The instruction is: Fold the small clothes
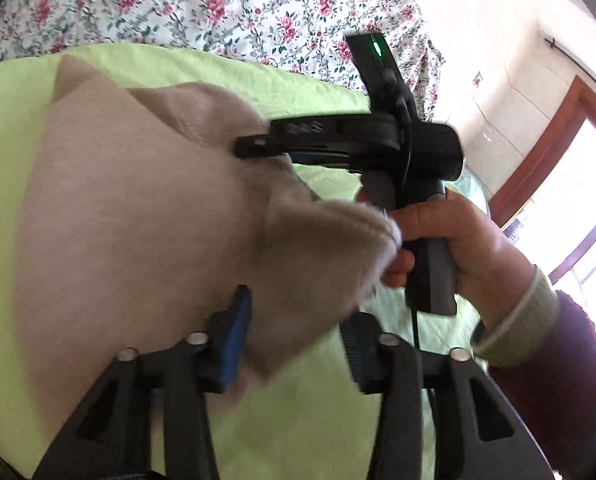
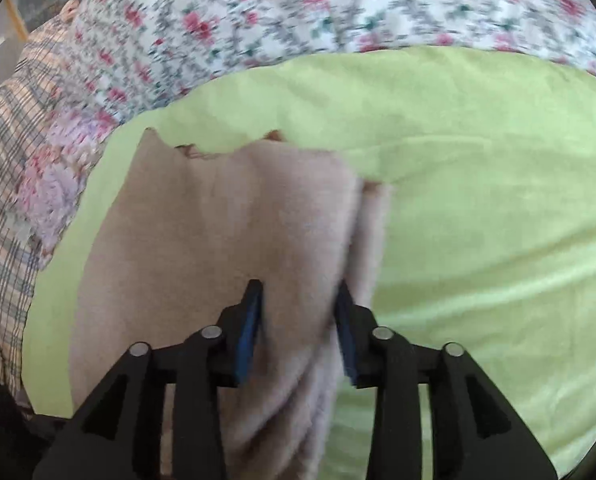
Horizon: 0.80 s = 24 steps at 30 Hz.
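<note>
Beige garment lying folded on the green cloth

Left gripper and right gripper are both gaping, released, fabric lying loose between their pads.

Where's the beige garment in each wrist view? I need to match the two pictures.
Left wrist: the beige garment fills the left and centre, one corner reaching between the left gripper fingers.
Right wrist: it lies centre-left, its folded right edge running between the right gripper fingers.
Shared landmark: the light green cloth beneath it.
</note>
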{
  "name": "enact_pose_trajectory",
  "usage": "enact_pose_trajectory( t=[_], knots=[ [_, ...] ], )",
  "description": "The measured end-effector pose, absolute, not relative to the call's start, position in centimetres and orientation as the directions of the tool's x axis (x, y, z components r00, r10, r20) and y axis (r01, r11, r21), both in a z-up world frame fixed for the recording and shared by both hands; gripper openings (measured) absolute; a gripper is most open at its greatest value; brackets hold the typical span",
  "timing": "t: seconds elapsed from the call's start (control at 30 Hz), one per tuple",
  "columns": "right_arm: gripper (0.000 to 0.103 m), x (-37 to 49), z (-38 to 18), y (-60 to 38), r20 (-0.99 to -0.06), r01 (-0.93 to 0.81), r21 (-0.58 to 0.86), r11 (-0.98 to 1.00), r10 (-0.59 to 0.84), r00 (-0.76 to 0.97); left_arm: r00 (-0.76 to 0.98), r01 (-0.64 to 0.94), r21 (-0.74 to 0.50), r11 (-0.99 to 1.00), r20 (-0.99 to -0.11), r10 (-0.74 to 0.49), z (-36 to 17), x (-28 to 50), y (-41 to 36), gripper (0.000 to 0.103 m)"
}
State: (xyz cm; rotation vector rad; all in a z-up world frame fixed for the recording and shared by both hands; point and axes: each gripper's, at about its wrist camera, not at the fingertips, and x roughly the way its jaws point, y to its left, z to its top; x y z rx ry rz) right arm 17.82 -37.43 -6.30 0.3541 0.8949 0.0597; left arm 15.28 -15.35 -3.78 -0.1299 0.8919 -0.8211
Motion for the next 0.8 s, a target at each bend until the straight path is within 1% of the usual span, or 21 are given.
enact_pose_trajectory(
  t=[0.07,0.13,0.17,0.2,0.23,0.27,0.3,0.37,0.43,0.5,0.6,0.73,0.77,0.8],
  knots=[
    [0.06,16.3,-6.4,-38.6,-0.755,0.142,0.354,0.924,0.192,0.628,0.368,0.583,-0.417,0.697,-0.63,-0.684,-3.0,14.4,-13.3,0.056],
    [0.062,15.0,-6.4,-39.3,-0.74,0.156,0.412,0.898,0.23,0.632,0.406,0.562,-0.407,0.72,-0.623,-0.669,-2.1,14.1,-10.8,0.069],
    [0.063,14.4,-6.2,-39.7,-0.723,0.15,0.456,0.877,0.267,0.637,0.425,0.542,-0.41,0.733,-0.619,-0.661,-1.9,13.9,-9.4,0.077],
    [0.068,13.9,-6.2,-39.8,-0.704,0.14,0.5,0.855,0.307,0.64,0.45,0.503,-0.423,0.754,-0.617,-0.646,-1.7,14.3,-7.7,0.08],
    [0.072,13.7,-6.2,-39.8,-0.69,0.129,0.531,0.837,0.339,0.64,0.459,0.474,-0.439,0.763,-0.616,-0.64,-1.7,15.0,-6.6,0.08],
    [0.079,13.6,-6.2,-39.6,-0.675,0.115,0.56,0.821,0.371,0.638,0.46,0.448,-0.461,0.766,-0.616,-0.64,-1.8,16.0,-5.7,0.08],
    [0.081,13.6,-6.3,-39.3,-0.662,0.1,0.583,0.806,0.4,0.633,0.453,0.412,-0.488,0.769,-0.623,-0.638,-2.2,17.3,-4.8,0.08],
    [0.081,14.0,-6.9,-38.9,-0.663,0.09,0.597,0.797,0.427,0.615,0.422,0.363,-0.529,0.767,-0.641,-0.642,-2.9,19.6,-4.2,0.081],
    [0.081,14.6,-7.6,-38.4,-0.676,0.095,0.592,0.8,0.429,0.599,0.361,0.331,-0.596,0.731,-0.636,-0.682,-4.1,21.7,-4.3,0.08],
    [0.081,14.9,-8.3,-38.4,-0.679,0.102,0.599,0.794,0.437,0.589,0.327,0.301,-0.615,0.728,-0.651,-0.685,-5.2,23.7,-4.5,0.08],
    [0.081,15.8,-8.8,-38.2,-0.67,0.09,0.621,0.778,0.468,0.577,0.303,0.268,-0.611,0.745,-0.68,-0.667,-6.7,25.7,-5.1,0.08],
    [0.081,16.8,-9.3,-37.4,-0.682,0.067,0.611,0.789,0.482,0.549,0.258,0.254,-0.639,0.727,-0.679,-0.687,-8.7,28.0,-6.3,0.082],
    [0.076,16.9,-9.4,-37.1,-0.688,0.063,0.603,0.795,0.478,0.546,0.26,0.264,-0.642,0.72,-0.671,-0.694,-8.9,28.2,-6.5,0.08],
    [0.059,17.2,-9.7,-36.6,-0.694,0.059,0.6,0.797,0.483,0.535,0.262,0.276,-0.638,0.719,-0.67,-0.694,-9.1,28.3,-6.7,0.077]
  ],
)
